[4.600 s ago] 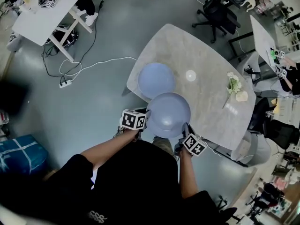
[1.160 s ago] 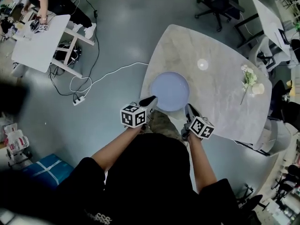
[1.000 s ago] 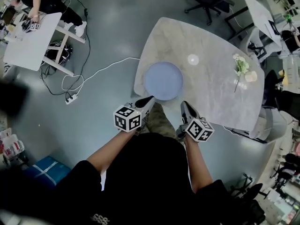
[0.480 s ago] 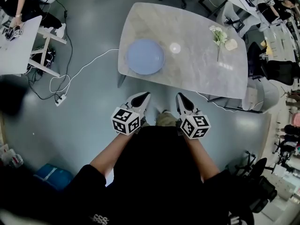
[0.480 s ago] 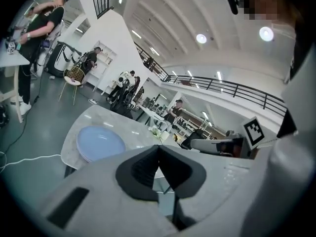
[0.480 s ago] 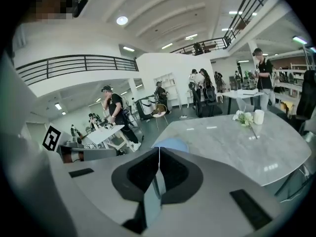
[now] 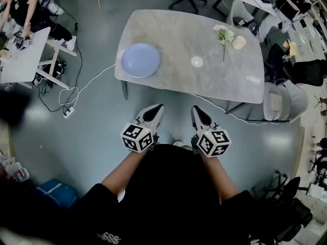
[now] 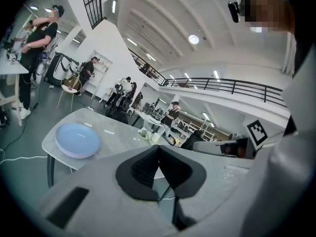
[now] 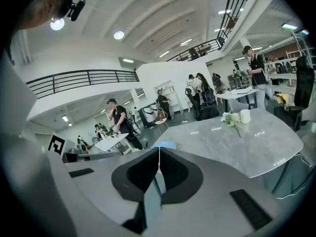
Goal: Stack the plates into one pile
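The pale blue plates point(image 7: 140, 60) lie in one pile at the left end of the grey marble table point(image 7: 179, 40); the pile also shows in the left gripper view point(image 8: 77, 139), and only its rim peeks over the jaws in the right gripper view point(image 9: 164, 144). My left gripper point(image 7: 158, 107) and right gripper point(image 7: 195, 109) hang over the floor, well short of the table's near edge. Both are shut with nothing between the jaws, which touch tip to tip.
A small white disc point(image 7: 197, 61) and a white flower sprig with a cup point(image 7: 227, 36) lie on the table's right half. A white cable point(image 7: 82, 88) runs over the floor to a power strip. Office chairs point(image 7: 286, 100) stand right, a white desk point(image 7: 23, 55) with people left.
Both grippers have drawn back from the table and risen a little. The table with the plate pile now lies farther away and higher in the head view.
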The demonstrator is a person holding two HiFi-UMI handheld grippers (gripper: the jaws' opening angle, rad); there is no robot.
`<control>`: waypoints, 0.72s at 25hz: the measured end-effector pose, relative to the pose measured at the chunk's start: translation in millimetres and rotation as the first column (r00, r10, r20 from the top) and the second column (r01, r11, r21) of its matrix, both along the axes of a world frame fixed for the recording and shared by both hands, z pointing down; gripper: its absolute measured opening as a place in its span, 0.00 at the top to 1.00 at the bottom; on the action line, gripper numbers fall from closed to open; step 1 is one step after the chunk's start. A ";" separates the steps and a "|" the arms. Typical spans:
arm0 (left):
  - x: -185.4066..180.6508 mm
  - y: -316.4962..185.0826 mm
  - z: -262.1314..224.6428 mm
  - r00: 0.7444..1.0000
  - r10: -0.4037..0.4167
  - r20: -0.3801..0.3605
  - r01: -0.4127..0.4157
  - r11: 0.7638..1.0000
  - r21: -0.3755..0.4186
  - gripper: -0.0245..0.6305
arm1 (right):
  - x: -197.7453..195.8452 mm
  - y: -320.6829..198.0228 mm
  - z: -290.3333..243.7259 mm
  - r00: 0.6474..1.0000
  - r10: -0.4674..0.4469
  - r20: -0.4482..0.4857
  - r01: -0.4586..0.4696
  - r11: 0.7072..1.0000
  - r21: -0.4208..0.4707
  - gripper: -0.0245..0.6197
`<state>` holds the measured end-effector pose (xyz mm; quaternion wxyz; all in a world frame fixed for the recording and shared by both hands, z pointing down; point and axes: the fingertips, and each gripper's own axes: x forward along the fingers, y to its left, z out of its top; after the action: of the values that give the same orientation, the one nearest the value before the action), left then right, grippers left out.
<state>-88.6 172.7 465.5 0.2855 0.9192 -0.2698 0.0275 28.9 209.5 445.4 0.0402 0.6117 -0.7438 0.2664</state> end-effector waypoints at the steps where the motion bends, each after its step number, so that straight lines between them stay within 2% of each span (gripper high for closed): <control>1: 12.2 11.3 -3.0 1.000 -0.006 -0.008 0.006 1.000 0.007 0.94 | 12.3 11.5 -4.0 1.000 0.001 -0.015 -0.001 1.000 0.010 0.94; 5: 60.3 53.5 -6.1 0.998 -0.059 0.014 0.059 0.998 0.025 0.94 | 66.9 54.4 -16.4 0.996 0.015 -0.083 -0.010 0.998 0.055 0.94; 8: 90.9 81.5 -15.7 0.993 -0.099 0.064 0.093 0.991 0.101 0.94 | 101.6 87.8 -21.2 0.993 0.038 -0.108 -0.029 0.996 0.089 0.94; 15: 145.5 114.5 -31.4 0.990 -0.006 0.137 -0.017 0.986 0.166 0.94 | 153.1 127.1 -36.5 0.988 0.135 -0.070 -0.123 0.979 0.162 0.94; 18: 159.0 112.4 -42.0 0.988 -0.009 0.153 -0.023 0.978 0.208 0.94 | 169.5 132.3 -44.7 0.986 0.151 -0.070 -0.135 0.972 0.193 0.94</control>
<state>70.4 285.1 423.5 0.1657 0.9402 -0.2891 0.0705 198.4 341.8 400.7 -0.0054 0.6756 -0.7170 0.1715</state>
